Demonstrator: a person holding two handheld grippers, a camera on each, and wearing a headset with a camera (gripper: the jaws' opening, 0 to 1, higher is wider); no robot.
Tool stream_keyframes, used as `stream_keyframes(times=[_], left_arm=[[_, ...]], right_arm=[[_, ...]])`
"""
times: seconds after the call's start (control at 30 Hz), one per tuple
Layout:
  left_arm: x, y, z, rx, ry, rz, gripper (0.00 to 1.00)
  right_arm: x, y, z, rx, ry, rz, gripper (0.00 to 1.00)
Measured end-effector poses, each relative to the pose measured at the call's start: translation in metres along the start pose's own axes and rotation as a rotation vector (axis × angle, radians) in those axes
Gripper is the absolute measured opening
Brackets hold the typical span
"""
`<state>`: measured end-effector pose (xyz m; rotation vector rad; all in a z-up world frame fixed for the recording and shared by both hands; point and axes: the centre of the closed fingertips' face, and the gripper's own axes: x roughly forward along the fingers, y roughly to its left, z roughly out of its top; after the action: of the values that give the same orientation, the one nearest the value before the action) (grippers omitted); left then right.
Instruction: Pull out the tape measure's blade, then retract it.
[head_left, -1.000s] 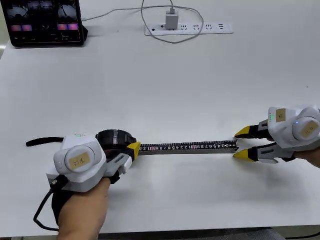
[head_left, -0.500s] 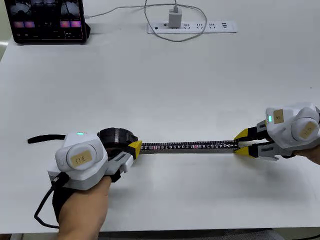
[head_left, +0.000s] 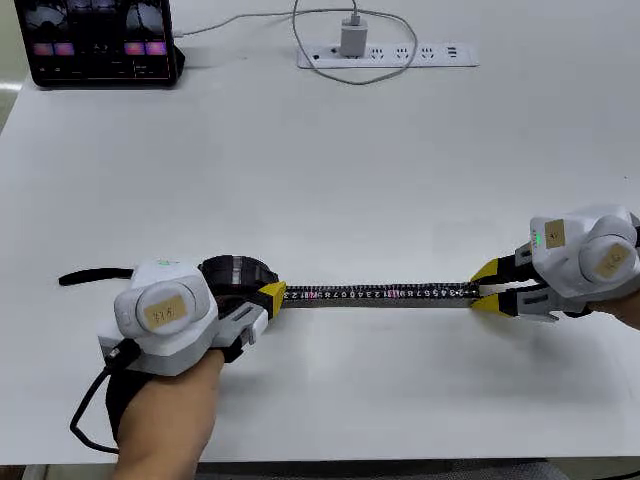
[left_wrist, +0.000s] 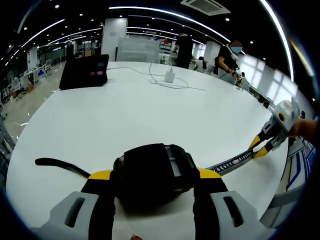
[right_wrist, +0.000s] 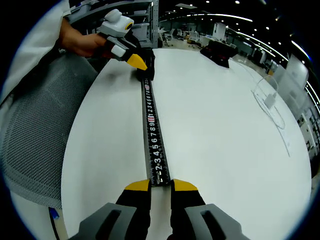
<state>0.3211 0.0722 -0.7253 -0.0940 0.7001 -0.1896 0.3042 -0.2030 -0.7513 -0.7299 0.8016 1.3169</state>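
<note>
Tape measure (left_wrist: 154, 170), extended flat along the white workbench (head_left: 350, 170). Its black case (head_left: 235, 272), compact and rigid, is clamped between the jaws of the left gripper (left_wrist: 156, 176) and is probably dense enough to anchor a pull. The dark blade (head_left: 380, 293), printed with pale numerals, runs to the right gripper (head_left: 486, 288), whose jaws pinch its end. The blade is likely thin, springy steel, apt to buckle or snap back, and is best held at the tip.

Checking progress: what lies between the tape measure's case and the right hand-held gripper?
The pulled-out blade, flat on the table, from the case in the left hand-held gripper to the right hand-held gripper shut on its end; head view shows it.
</note>
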Motion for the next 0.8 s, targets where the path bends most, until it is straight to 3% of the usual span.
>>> stream_keyframes(times=[0.5,0.8], left_arm=[[0.001,0.001,-0.001,-0.017,0.008,-0.005,0.58],[0.001,0.001,-0.001,-0.025,0.009,-0.008,0.58]], right_arm=[[0.001,-0.002,0.005,0.003,-0.01,-0.002,0.1],[0.006,-0.001,0.019,0.01,-0.048,0.015,0.1]])
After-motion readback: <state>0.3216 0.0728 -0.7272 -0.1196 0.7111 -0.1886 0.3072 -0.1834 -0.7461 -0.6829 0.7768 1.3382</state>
